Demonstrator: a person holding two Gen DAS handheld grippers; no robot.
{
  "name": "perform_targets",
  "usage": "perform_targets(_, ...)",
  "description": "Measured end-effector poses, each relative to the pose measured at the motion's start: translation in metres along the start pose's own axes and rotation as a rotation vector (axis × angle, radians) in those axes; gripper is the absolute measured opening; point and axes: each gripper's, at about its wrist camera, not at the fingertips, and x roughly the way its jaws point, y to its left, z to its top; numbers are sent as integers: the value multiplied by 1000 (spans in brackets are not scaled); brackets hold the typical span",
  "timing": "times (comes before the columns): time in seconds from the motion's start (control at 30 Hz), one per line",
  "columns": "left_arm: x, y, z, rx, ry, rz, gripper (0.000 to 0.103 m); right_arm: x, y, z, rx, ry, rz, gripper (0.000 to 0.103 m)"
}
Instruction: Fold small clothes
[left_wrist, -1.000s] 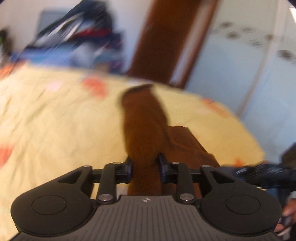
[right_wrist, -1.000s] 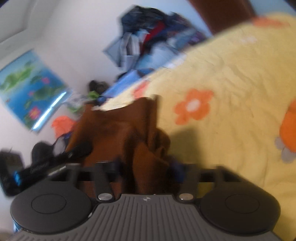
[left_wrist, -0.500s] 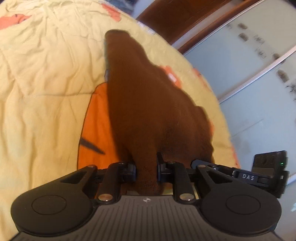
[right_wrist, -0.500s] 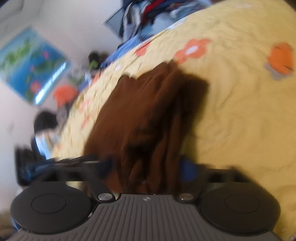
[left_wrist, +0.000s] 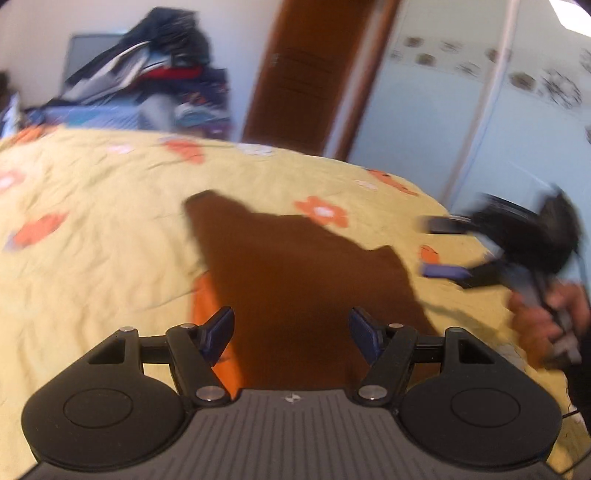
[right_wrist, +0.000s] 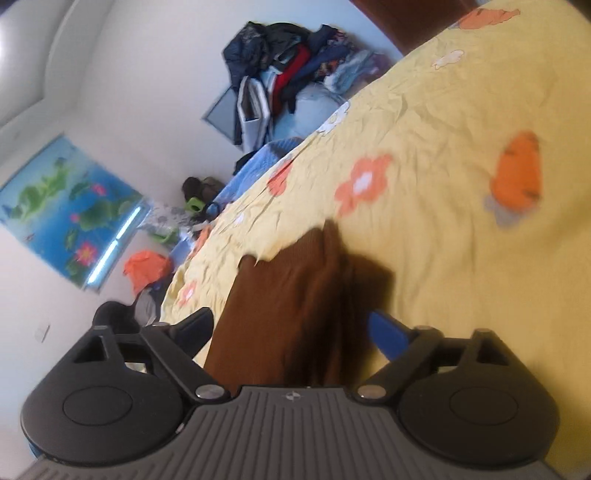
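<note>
With both grippers spread and the cloth down on the bed, this reads as a release right after a fold or lay-down.

Bedspread: yellow bedspread (left_wrist: 110, 229) with orange flowers fills the left and centre of the left wrist view; it serves as the folding surface, and its wrinkles suggest it is soft.

Garment: brown garment (left_wrist: 295, 280) sits centre frame, lower middle, spread flat on the bedspread, one corner pointing to upper left. In the right wrist view it lies lower centre with ridged folds down its right side, so I judge it is partly doubled over, not finished.

Left gripper: left gripper (left_wrist: 291, 332) at bottom centre. Jaws have just been opening and now stand wide. The cloth lies between and below the blue pads; neither presses on it, so nothing is held.

Left hand pose: pointing forward and down at a shallow slant over the near edge of the cloth, probably clearing it for the next grab.

Right gripper: right gripper (right_wrist: 291, 325) at bottom centre of its own view, also blurred at right edge of the left view. Jaws have just been opening, now wide; the cloth runs between them, neither finger pinching it.

Right hand: person's hand (left_wrist: 546, 321) at lower right wraps the handle, tool aimed toward frame centre at the garment's right corner.

Clothes pile: clothes pile (right_wrist: 295, 66) at upper centre, off the bed, probably the remaining stock.
</note>
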Motion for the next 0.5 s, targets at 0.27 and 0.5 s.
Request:
perform_targets(0.27,35,-34,-21,187,69,31,69,50,0,0,-228,85,-189,18)
perform_targets(0.5,10,-28,-28,211,51,79,69,9,29,-23,-280,-51,-178,49)
